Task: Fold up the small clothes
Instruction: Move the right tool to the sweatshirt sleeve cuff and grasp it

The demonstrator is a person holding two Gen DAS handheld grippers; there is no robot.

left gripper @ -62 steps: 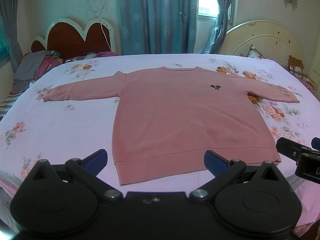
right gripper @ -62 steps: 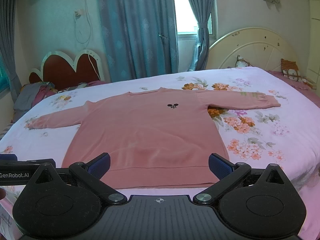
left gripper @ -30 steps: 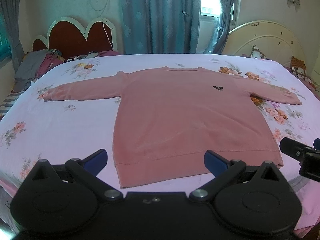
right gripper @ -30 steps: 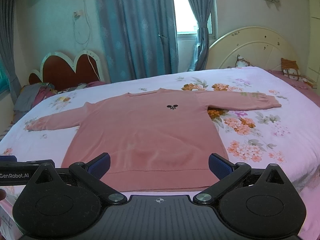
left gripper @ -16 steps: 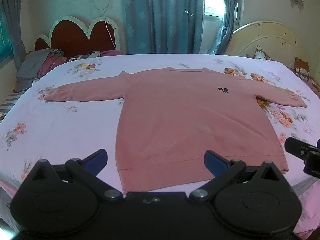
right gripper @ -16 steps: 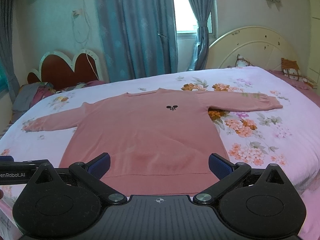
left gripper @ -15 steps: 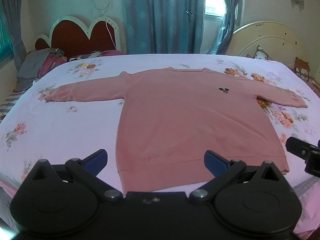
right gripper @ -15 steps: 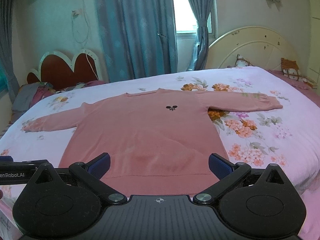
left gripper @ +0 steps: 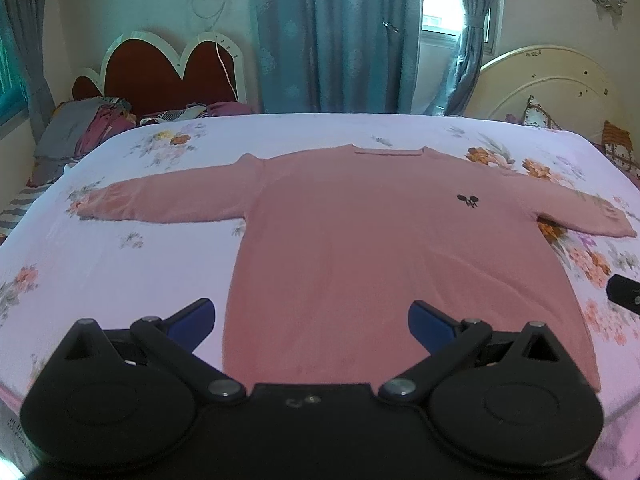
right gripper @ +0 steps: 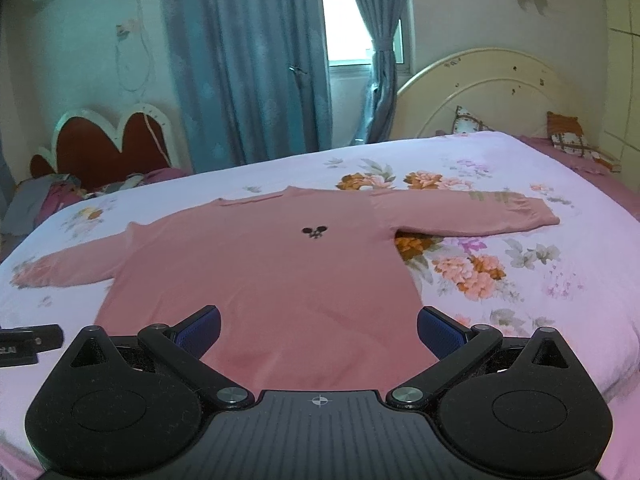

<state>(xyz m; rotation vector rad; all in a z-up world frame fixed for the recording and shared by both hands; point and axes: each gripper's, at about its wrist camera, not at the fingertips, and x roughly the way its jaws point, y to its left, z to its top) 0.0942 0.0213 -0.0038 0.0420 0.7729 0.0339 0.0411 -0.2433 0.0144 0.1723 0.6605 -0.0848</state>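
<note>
Pink sweater flat on floral bed, teal curtains behind.

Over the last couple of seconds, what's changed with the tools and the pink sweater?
Both tools advanced over the sweater's hem: the left tool and right tool now hide it. Nothing was gripped; both stay open. The pink sweater still lies flat, sleeves spread, on the floral bedspread.

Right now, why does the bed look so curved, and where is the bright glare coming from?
In both wrist views the fisheye lens bows the bed and darkens the corners. The glare comes from the window, blown out white in the right wrist view; the pink sweater stays sharp and evenly lit.
</note>
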